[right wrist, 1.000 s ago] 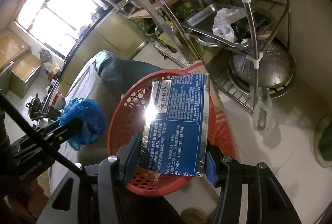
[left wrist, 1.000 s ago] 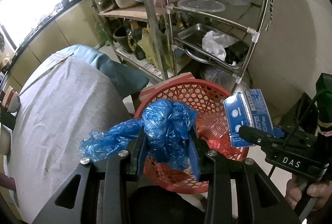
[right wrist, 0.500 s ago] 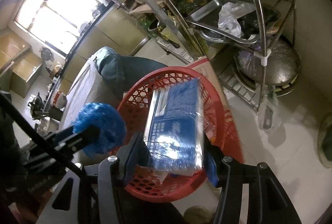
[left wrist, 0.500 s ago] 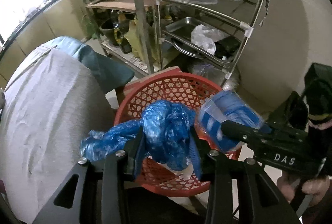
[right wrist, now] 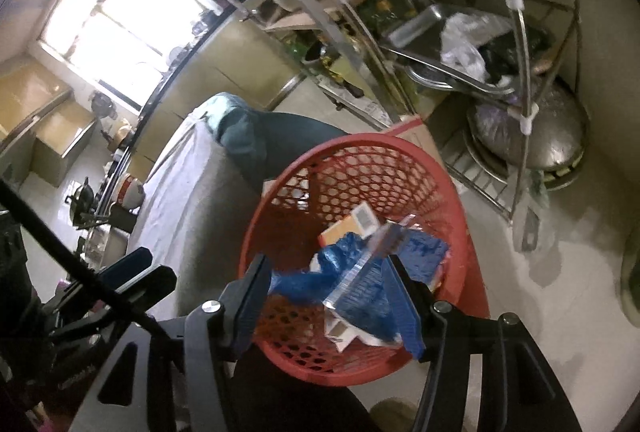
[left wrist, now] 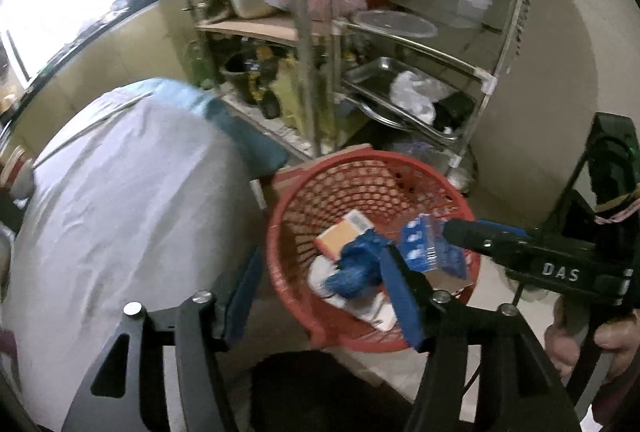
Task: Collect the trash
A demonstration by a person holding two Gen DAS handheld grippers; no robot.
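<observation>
A red mesh basket (left wrist: 360, 160) (right wrist: 360, 144) stands on the floor below both grippers. My left gripper (left wrist: 320, 292) hangs over its near rim. Its jaws are opening, with nothing between them. The crumpled blue plastic bag (left wrist: 352, 268) (right wrist: 300, 280) lies inside the basket on an orange-and-white box (left wrist: 344, 232) and white scraps. My right gripper (right wrist: 328, 300) is open above the basket. The blue foil packet (right wrist: 372, 288) (left wrist: 432, 252) tips edge-on into the basket beside the gripper's right finger, and the left pad is clear of it.
A steel rack (left wrist: 484, 80) with trays, pots and bags stands just behind the basket. A table under a grey cloth (left wrist: 120, 212) fills the left, with a teal cloth (left wrist: 244, 140) at its corner. A hand (left wrist: 560, 344) holds the right gripper's handle. Pale floor tiles (right wrist: 560, 272) lie to the right.
The left gripper opened and let go of the blue bag, which dropped into the basket. The blue packet slid out of the right gripper and tipped down into the basket.
</observation>
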